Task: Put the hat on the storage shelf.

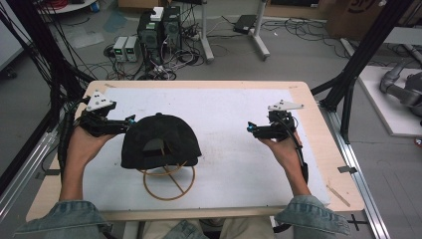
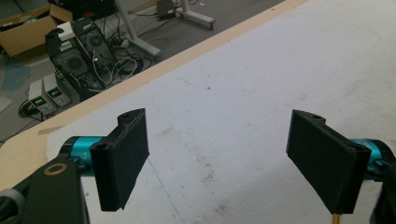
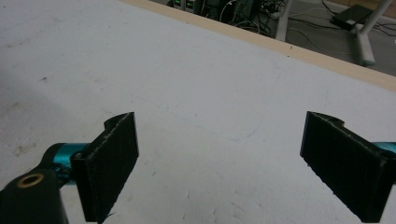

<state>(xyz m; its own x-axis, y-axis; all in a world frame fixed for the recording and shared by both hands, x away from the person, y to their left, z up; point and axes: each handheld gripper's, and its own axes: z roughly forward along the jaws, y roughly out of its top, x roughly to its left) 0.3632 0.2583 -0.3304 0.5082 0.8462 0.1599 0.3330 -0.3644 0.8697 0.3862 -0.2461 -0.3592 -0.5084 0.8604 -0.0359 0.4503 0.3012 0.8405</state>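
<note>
My left gripper [image 1: 130,121] stands with jaws wide, holding nothing, at 9 o'clock of the black cap [image 1: 160,141], just beside its crown. The cap sits on a wooden ring stand [image 1: 169,182] on the table [image 1: 239,84]. My right gripper [image 1: 250,128], equally wide and unladen, waits well apart at 3 o'clock. I judge the cap ungrasped; lifting remains.

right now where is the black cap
In the high view the black cap sits left of the table's middle on a wooden ring stand, just right of the left gripper.
</note>
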